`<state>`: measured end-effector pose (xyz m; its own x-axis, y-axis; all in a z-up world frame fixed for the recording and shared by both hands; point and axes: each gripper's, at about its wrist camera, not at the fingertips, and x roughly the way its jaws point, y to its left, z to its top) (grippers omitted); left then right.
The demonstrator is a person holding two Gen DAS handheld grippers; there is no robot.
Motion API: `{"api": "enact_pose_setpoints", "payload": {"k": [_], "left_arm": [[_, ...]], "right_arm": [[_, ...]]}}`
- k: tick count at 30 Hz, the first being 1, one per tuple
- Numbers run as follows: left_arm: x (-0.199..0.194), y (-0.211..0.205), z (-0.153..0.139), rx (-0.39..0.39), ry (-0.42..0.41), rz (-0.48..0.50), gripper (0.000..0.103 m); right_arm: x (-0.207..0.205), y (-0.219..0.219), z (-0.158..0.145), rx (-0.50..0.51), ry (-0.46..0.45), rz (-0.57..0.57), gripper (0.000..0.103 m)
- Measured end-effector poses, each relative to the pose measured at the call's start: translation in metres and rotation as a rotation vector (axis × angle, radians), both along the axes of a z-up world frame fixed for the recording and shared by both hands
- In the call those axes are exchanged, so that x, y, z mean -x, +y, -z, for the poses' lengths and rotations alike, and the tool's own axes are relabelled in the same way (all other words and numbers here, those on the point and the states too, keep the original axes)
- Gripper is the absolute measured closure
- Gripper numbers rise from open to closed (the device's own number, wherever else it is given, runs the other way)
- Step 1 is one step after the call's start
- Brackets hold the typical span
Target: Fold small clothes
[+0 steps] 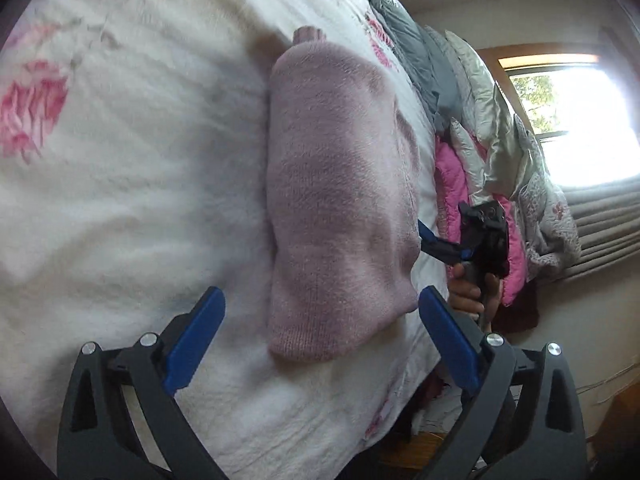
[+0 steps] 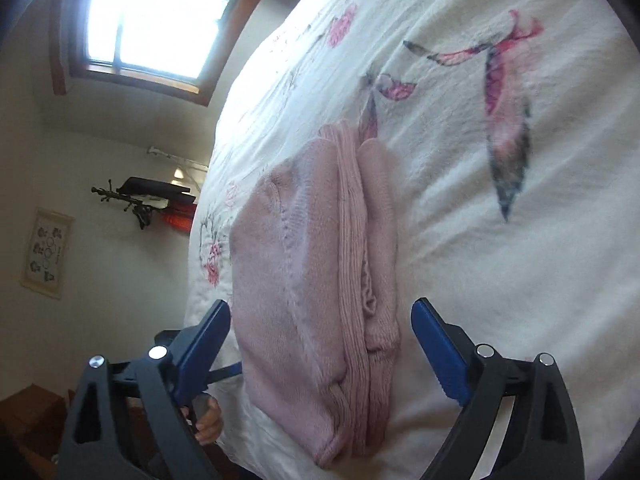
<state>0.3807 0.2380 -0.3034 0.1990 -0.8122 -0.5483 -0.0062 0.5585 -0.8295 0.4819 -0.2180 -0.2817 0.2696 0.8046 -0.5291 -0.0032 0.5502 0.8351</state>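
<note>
A bed point(image 1: 132, 184) under a white bedspread printed with pink flowers fills most of both views, with a bright window point(image 2: 156, 12) and pale walls beyond it. The pink sweater point(image 1: 340, 200) lies on the bedspread as a long, narrow bundle, already folded in on itself, and it runs straight ahead between the fingers of both tools. The left gripper point(image 1: 322, 334) has its fingers spread wide with nothing held, the near end of the sweater sitting just ahead of the gap. The right gripper point(image 2: 320, 344) is likewise wide open and empty; here the sweater reaches back between its fingers, the ribbed hem point(image 2: 354, 280) and a loose fold showing along the middle. The step in hand looks like taking the two ends for a last fold across the length. To do it well, each pair of fingers should close on all the layers at once, catching the ribbed edge so the inner fold does not slide out, and then carry one end squarely over the other. Beyond the left gripper's right finger the bed's edge is close, with a pile of bedding point(image 1: 480, 128) heaped along it, so there is little room that way; off its left finger the bedspread lies broad and bare.
</note>
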Motion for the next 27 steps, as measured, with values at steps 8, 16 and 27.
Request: {"api": "enact_pose_setpoints", "payload": {"k": [8,16,27], "left_arm": [[-0.025,-0.026,0.027,0.155,0.013,0.077,0.006],[-0.038,-0.069,0.028,0.079,0.015,0.125,0.021],[-0.025,-0.062,-0.041,-0.059,-0.034,0.122,0.069]], "right_arm": [[-0.072,0.052,0.029,0.105,0.055,-0.102,0.012],[-0.083,0.070,0.032,0.099,0.052,-0.110,0.039],[-0.052,0.091,-0.016,0.065,-0.024,-0.052,0.055]]}}
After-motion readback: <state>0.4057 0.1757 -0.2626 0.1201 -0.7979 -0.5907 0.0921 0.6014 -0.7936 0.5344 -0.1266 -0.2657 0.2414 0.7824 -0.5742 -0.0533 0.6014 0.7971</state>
